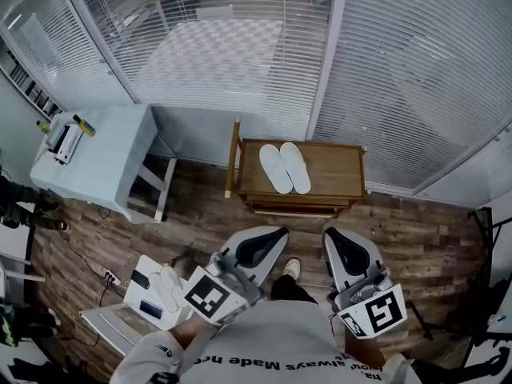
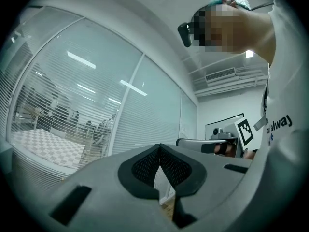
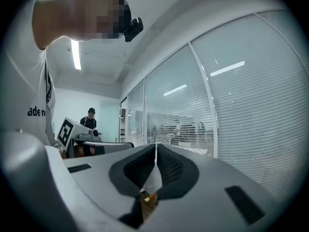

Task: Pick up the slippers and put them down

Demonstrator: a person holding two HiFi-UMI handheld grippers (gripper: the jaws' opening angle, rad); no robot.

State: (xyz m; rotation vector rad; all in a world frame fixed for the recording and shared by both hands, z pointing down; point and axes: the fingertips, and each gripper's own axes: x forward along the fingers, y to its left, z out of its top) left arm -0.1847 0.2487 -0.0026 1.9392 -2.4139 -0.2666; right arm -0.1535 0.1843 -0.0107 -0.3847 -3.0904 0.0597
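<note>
Grippers empty, slippers untouched.
Left gripper, right gripper: fingers pressed together. White slippers paired on wooden surface ahead of the fingers, well apart.

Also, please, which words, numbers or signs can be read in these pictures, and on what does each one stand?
"always Made": on the person's white shirt, head view; the letters beside it are blurred.
"alway": same shirt, left gripper view; the rest is cut off.
"ade": same shirt, right gripper view; cut off.
Square markers: patterns, no letters.
Things on the side table: too small to read.
</note>
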